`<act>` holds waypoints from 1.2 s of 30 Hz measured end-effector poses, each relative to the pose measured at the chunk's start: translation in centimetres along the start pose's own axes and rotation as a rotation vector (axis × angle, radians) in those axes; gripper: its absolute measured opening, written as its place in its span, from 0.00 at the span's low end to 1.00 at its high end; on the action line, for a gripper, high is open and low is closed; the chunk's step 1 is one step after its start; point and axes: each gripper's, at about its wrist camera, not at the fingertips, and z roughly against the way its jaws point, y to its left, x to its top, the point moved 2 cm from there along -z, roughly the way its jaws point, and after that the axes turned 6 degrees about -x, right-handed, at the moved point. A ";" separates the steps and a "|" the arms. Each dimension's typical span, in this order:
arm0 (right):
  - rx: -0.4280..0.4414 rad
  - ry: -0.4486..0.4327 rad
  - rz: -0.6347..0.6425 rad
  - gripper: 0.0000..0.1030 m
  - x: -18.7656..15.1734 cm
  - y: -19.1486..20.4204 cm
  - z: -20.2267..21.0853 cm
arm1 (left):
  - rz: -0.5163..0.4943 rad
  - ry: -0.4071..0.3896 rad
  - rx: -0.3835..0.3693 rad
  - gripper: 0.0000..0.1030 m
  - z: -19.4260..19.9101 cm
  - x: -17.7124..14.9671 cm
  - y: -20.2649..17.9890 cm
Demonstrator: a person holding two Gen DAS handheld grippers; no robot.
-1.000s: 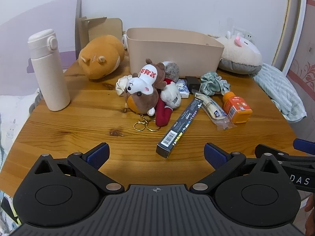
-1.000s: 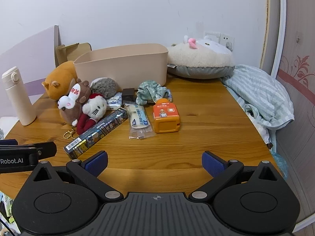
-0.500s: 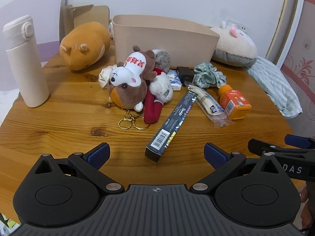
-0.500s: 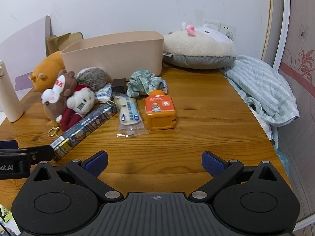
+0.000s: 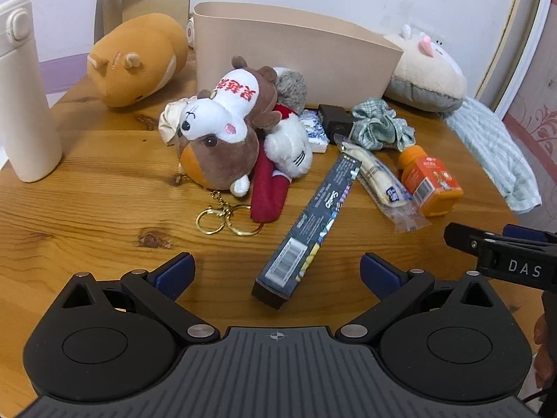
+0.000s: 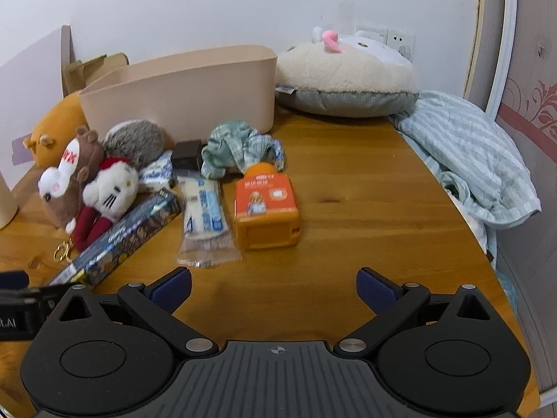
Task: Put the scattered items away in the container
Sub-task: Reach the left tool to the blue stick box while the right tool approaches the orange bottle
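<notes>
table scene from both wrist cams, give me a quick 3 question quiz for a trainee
1. True or false: the left gripper is shut on the long dark box.
2. Multiple choice: the orange bottle is
A. standing upright
B. lying on its side on the table
C. inside the beige container
3. Fill in: the gold key rings lie near the ____ of the plush toys.

Key:
1. False. Both the left gripper and the right gripper are open and hold nothing.
2. B
3. Front, on the camera side of them.
</notes>
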 end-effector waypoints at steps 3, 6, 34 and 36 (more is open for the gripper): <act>-0.005 -0.010 0.007 0.98 0.4 0.0 -0.7 | -0.002 -0.002 -0.004 0.99 -0.5 0.2 0.0; -0.003 -0.003 0.009 0.94 0.6 -0.1 -1.5 | -0.011 0.007 -0.002 0.93 -1.1 0.3 -0.1; 0.038 -0.004 -0.010 0.84 2.5 -0.9 -6.7 | -0.161 -0.002 -0.001 0.66 -3.2 0.6 -2.4; 0.040 -0.007 -0.010 0.84 2.7 -1.0 -6.8 | -0.174 0.001 -0.006 0.63 -3.3 0.5 -2.6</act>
